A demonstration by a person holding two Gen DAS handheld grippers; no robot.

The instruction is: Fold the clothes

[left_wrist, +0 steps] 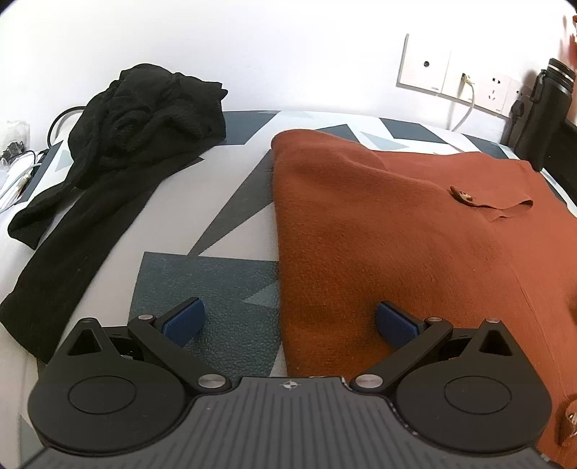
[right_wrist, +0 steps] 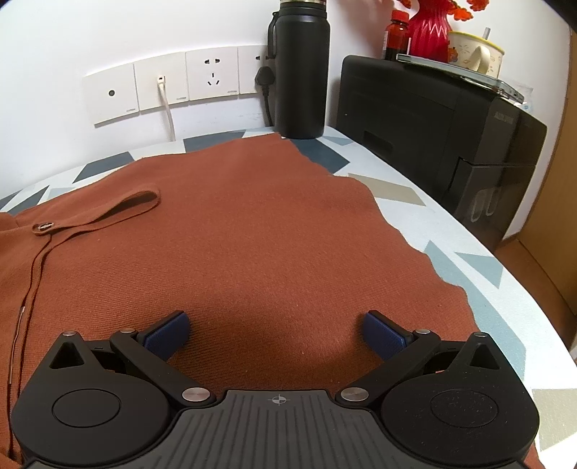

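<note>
Nearest in the left wrist view: left gripper [left_wrist: 290, 321] with jaws wide apart, clamped on nothing, straddling the left edge of the rust-orange garment [left_wrist: 414, 252], one pad over bare patterned worktop [left_wrist: 202, 288], the other over cloth; nearest in the right wrist view: right gripper [right_wrist: 276, 337] likewise spread wide and empty, low over the same garment's near right portion.

Farther out: garment lying mostly flat across the worktop, button-front seam [right_wrist: 34, 274] running down its left side, a small buttoned tab [right_wrist: 101, 213] beyond; right edge wavy and close to the worktop's rim; folding judged not yet begun.

Possible trouble: a pinch taking only the top layer, leaving the under layer behind and the fold crooked; the loose knit stretching or dragging if pulled along the surface rather than lifted; the far hem lying just beside the black flask [right_wrist: 301, 72], so a sweep of cloth or gripper there likely to topple it; the crumpled black garment [left_wrist: 108, 151] to the left, apart from the orange one, liable to be caught under a leftward fold.

Containers at the back: flask capped, contents unseen; red-capped bottle [right_wrist: 396, 34] holding dark liquid; mug [right_wrist: 474, 52] atop the black printer [right_wrist: 432, 115] with something thin standing in it, contents otherwise hidden.
</note>
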